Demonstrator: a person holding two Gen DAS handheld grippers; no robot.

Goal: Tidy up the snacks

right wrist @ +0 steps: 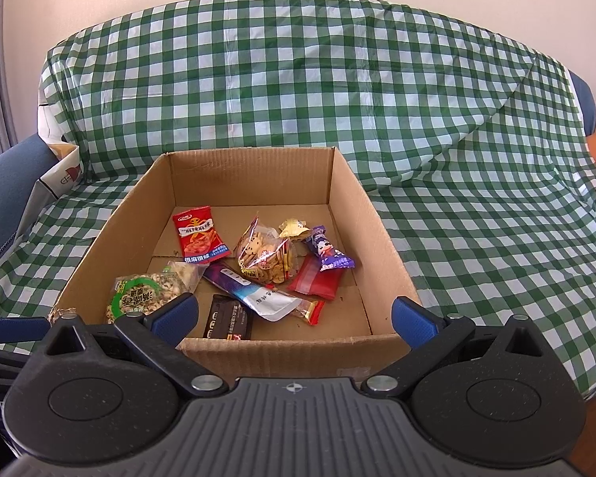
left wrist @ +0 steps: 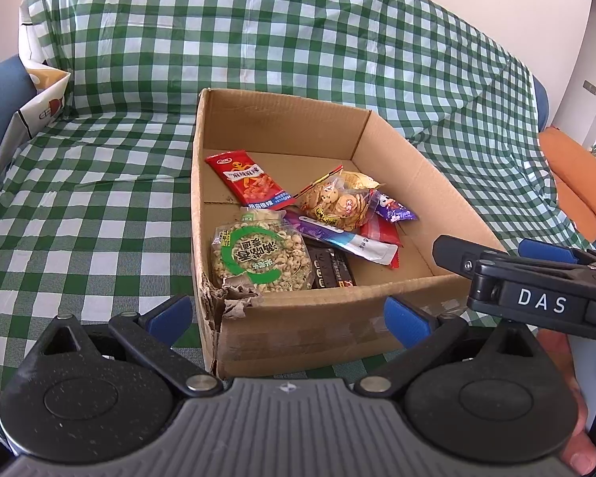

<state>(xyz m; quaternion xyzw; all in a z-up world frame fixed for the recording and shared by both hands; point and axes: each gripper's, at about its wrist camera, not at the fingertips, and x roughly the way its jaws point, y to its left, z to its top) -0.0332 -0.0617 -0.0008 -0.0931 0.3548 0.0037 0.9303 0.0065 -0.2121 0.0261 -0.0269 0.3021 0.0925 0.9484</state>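
Both grippers, left gripper [left wrist: 286, 316] and right gripper [right wrist: 296, 314], hover spread apart and empty just before the cardboard box [right wrist: 254, 171]. Snack packets [right wrist: 264, 256] lie inside; none visible on the checked cloth [left wrist: 91, 206], so sorting is probably almost done.

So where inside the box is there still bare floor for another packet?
Bare floor runs along the cardboard box's back wall, behind the red packet and biscuit bag, and in the near right corner beside the red wrapper. The near left, around the puffed-grain bag, is crowded.
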